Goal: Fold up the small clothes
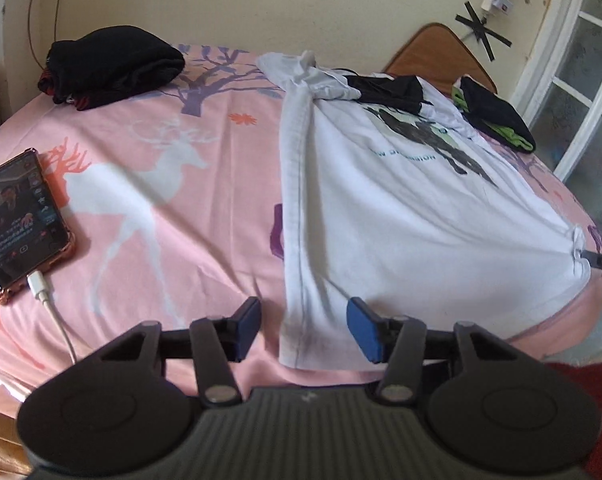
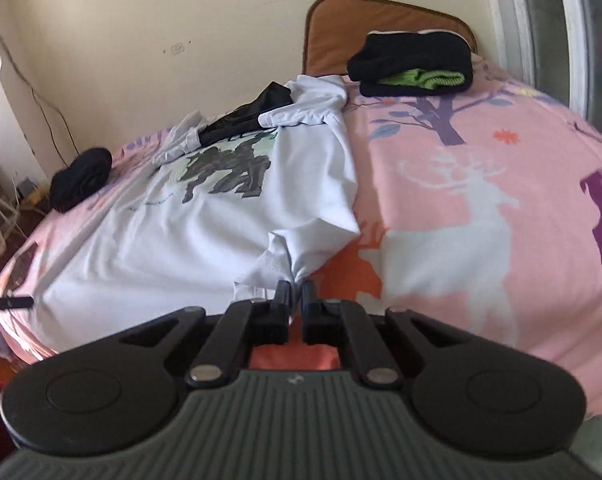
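A white T-shirt [image 1: 401,220] with a dark print lies face up on the pink bed sheet [image 1: 161,140]. Its left side is folded into a long strip. My left gripper [image 1: 306,326] stands open at the near edge of the bed. The shirt's near-left hem corner lies between its blue pads [image 1: 363,330], which do not press on it. My right gripper [image 2: 295,294] is shut on a bunched corner of the shirt [image 2: 181,240]. In the left wrist view its tip [image 1: 597,261] pinches the hem at the far right.
A phone [image 1: 17,224] on a white cable lies at the left. Folded black clothes [image 1: 113,68] sit at the back left, and a black and green pile [image 2: 413,68] by the brown headboard [image 2: 333,32]. A black garment [image 1: 389,90] rests on the shirt's collar.
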`<state>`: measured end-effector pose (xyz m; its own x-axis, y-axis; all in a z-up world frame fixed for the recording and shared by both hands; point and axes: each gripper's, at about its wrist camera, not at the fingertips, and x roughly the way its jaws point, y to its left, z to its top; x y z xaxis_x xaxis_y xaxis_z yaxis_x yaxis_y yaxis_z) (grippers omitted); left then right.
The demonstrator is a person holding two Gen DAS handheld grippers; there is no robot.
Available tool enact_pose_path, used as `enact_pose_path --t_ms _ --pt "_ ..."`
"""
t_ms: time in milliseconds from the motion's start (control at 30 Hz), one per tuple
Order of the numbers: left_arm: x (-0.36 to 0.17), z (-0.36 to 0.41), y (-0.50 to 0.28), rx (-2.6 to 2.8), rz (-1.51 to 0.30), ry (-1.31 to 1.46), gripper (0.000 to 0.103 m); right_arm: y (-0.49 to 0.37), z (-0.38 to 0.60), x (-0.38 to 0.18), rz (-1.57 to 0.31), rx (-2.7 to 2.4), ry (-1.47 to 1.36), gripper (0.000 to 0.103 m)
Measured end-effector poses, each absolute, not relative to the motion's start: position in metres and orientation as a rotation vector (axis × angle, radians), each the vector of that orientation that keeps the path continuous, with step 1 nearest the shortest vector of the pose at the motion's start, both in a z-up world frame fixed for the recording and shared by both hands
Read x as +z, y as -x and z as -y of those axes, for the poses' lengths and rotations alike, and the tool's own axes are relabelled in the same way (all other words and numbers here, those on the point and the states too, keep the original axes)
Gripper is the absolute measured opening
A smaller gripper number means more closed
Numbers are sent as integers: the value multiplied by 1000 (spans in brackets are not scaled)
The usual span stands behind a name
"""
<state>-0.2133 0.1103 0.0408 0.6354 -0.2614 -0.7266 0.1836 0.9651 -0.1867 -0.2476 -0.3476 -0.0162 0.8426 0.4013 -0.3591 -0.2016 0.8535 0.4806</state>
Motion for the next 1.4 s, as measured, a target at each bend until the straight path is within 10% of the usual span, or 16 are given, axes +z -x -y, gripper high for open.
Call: enact_pose_path --t_ms 33,567,667,733,1067,1133,1200,1400 --pt "40 -107 213 -278 -863 76 2 247 349 -16 -472 340 -464 8" --pt "126 -157 48 -296 -661 581 5 100 392 68 -251 441 -636 8" --pt "116 -149 -20 -219 -661 613 26 36 394 71 -259 359 -678 15" --pt "102 -146 -49 -113 -720 623 45 13 394 67 -273 286 -647 58" --pt "53 -118 -12 -249 -880 446 60 57 380 28 -385 281 -453 60" --pt "52 -102 -5 -269 -871 357 57 56 365 21 -428 273 -361 41" --pt "52 -89 2 -287 -883 255 5 60 358 19 -416 237 -320 5" --pt "61 -99 29 -281 -922 215 8 72 379 12 -437 98 -325 6"
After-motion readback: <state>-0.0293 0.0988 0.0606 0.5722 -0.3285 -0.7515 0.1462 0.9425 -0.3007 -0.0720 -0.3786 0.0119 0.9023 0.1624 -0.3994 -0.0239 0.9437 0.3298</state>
